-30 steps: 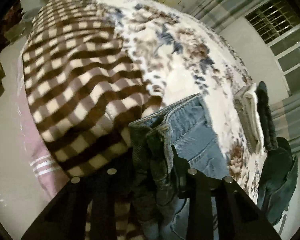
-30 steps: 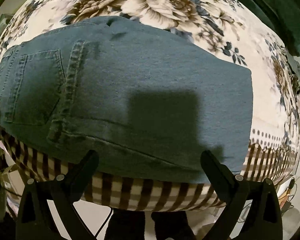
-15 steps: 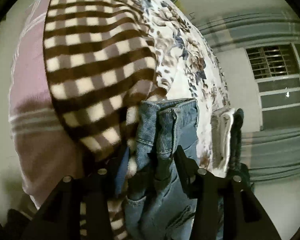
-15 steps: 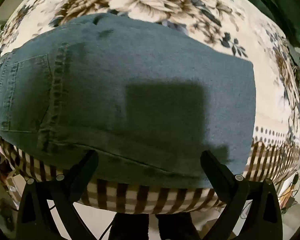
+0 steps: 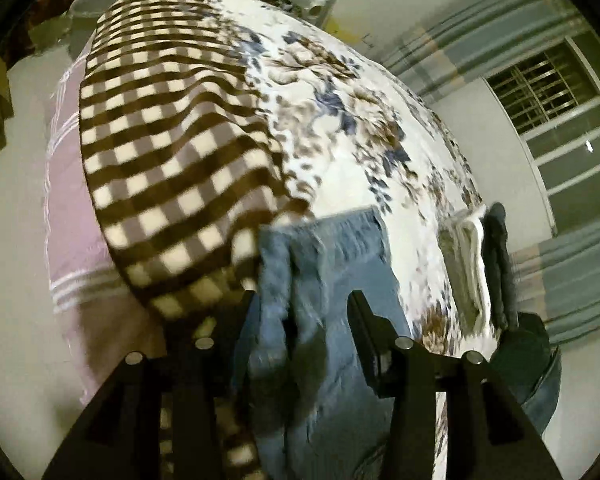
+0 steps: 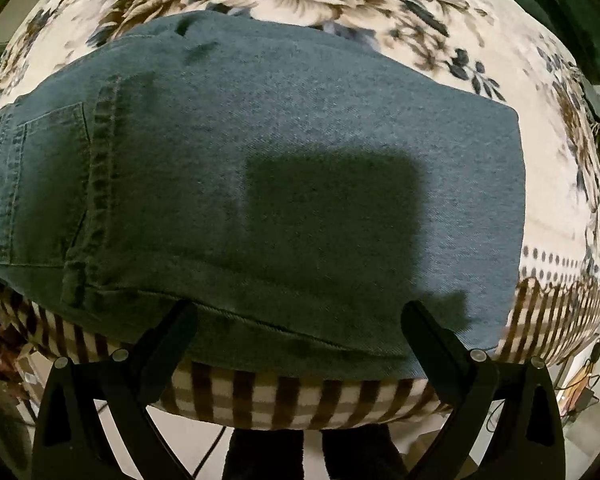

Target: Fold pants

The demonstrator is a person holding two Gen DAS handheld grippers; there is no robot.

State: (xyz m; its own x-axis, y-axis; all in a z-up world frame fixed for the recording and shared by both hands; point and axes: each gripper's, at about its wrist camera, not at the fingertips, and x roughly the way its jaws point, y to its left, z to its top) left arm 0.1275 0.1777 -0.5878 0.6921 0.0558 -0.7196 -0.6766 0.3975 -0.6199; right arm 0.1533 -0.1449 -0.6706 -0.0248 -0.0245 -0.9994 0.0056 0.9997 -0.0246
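Note:
Blue jeans (image 6: 300,120) lie folded into a flat block on the bed, back pocket at the left, near edge along the bed's side. My right gripper (image 6: 296,312) points straight down over that near edge, open wide, its fingers apart from the cloth. In the left wrist view the jeans (image 5: 340,248) show their waistband end, blurred. My left gripper (image 5: 300,300) is open, and a thick fold of the waistband stands between its fingers (image 5: 360,312), nearer the left one. The right pad does not seem to press on it.
A brown checked blanket (image 5: 172,152) hangs over the bed's edge beside the floral cover (image 5: 340,120). Folded pale and dark clothes (image 5: 472,264) are stacked at the far side, with a dark green garment (image 6: 560,8) beyond. Cables (image 6: 580,380) lie on the floor.
The left gripper's jaws have spread from a tight hold on the waistband fold, and that view swung across the bed. The right gripper sank slightly toward the jeans.

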